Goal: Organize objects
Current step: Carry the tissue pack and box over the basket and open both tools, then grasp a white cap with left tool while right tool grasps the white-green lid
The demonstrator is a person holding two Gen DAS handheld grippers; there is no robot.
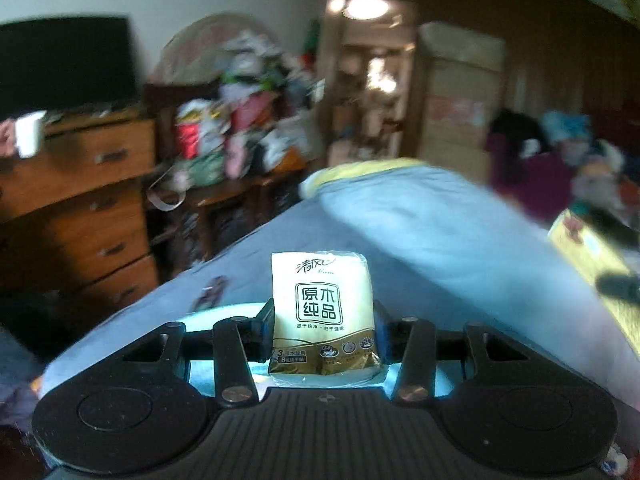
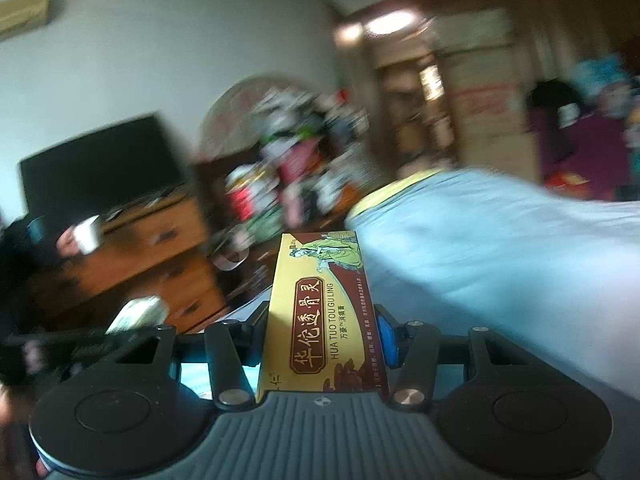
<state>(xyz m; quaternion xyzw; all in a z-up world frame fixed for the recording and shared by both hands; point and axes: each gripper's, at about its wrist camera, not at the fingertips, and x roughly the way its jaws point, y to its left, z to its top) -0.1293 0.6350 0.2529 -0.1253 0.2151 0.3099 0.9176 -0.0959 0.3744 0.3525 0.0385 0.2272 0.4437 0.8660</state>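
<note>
My left gripper [image 1: 323, 326] is shut on a small cream and gold tissue pack [image 1: 322, 308], held upright above the blue bed cover [image 1: 420, 240]. At the right edge of the left wrist view a yellow box [image 1: 588, 256] shows, partly cut off. My right gripper [image 2: 322, 322] is shut on a long yellow and brown medicine box [image 2: 322, 312] with printed characters, standing on end between the blue-padded fingers. In the right wrist view the tissue pack [image 2: 138, 314] and the other gripper appear at the lower left, blurred.
A wooden chest of drawers [image 1: 80, 200] with a dark screen [image 1: 64, 60] and a white cup [image 1: 28, 134] stands at the left. A cluttered table [image 1: 240, 128] is behind the bed. Cardboard boxes [image 1: 460, 100] and piled clothes [image 1: 560, 160] fill the right.
</note>
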